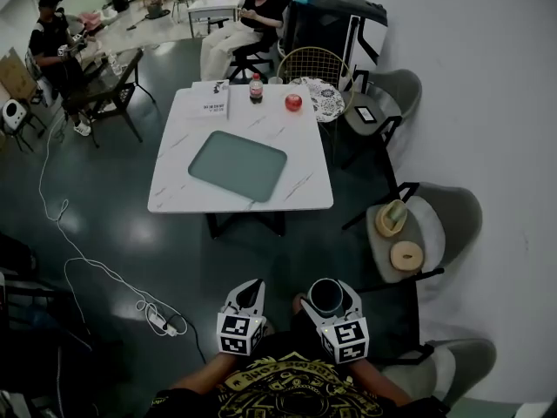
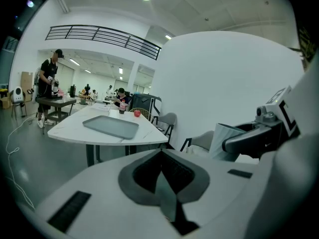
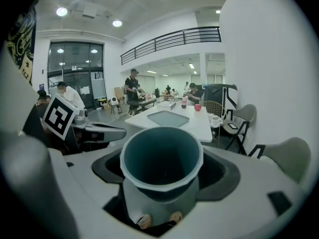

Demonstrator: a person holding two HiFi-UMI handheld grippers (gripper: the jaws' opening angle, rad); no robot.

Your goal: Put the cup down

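Carry phase: right gripper (image 1: 328, 291) is clamping the cup (image 3: 162, 158) mouth-up, hanging well short of the table (image 1: 174, 190), left gripper (image 1: 251, 293) is idling closed and empty beside it; next move is probably calling for reaching forward over the tray (image 1: 238, 165), lowering, then opening.

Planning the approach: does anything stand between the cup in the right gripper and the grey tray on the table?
Nothing visible does. The right gripper holds the cup short of the table; only floor lies before the tray. The cable lies off left.
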